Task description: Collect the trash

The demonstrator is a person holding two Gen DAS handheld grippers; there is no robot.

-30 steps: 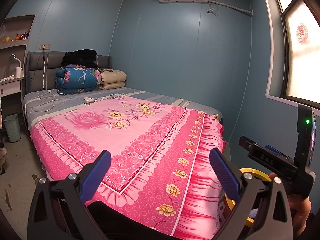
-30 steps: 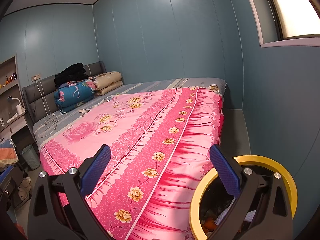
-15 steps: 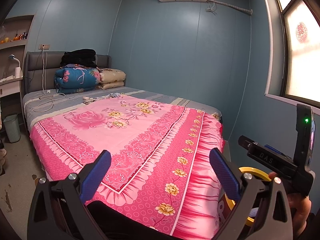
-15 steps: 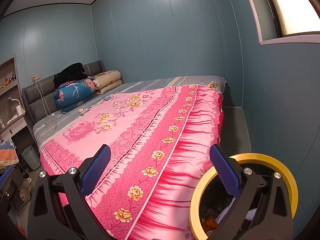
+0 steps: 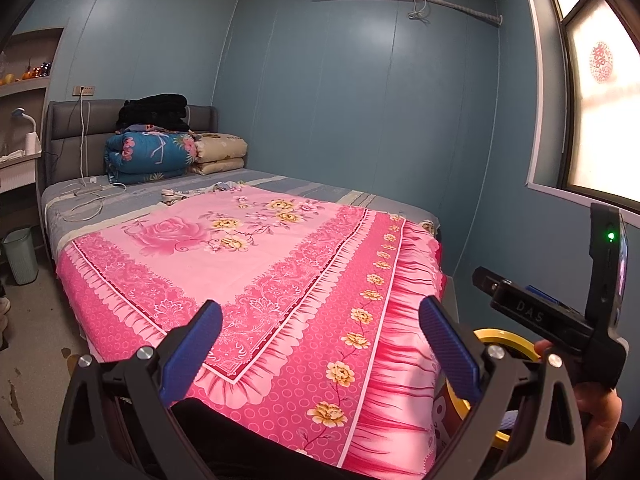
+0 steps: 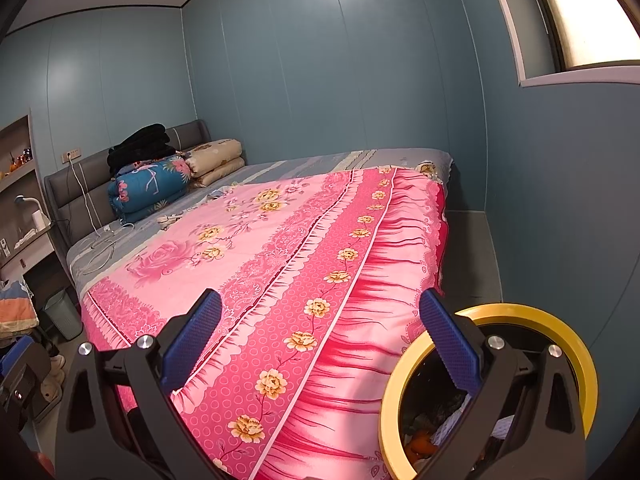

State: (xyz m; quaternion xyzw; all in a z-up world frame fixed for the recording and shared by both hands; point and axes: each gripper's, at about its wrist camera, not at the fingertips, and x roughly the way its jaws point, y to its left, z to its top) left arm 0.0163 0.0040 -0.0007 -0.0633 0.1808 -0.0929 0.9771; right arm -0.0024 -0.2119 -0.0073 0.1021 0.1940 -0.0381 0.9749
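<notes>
Cloth bed, plastic bin, matt walls.
Bedspread (image 6: 280,248): smooth printed cloth. Bin (image 6: 560,332): glossy yellow plastic rim. Gripper pads (image 6: 448,344): textured blue rubbery, matt black frame, shiny metal screws. Headboard (image 5: 68,120): padded grey.

Sharp fisheye views; overexposed window (image 5: 600,92) glares.

Yellow-rimmed trash bin (image 6: 486,314): near rim and most of interior blocked by right gripper (image 6: 320,344) frame; contents partly visible, orange and white scraps, not identifiable. In left wrist view, same bin mostly hidden behind left gripper (image 5: 320,344) finger, only a rim arc showing. Hand (image 5: 596,412) on right-hand device cut off at lower right edge. Small items on bed (image 5: 248,256) near the folded quilts (image 5: 150,154): too small to identify. Shelf objects far left: blurred, cut by edge. Green bin (image 5: 20,254) on floor: interior not visible.
</notes>
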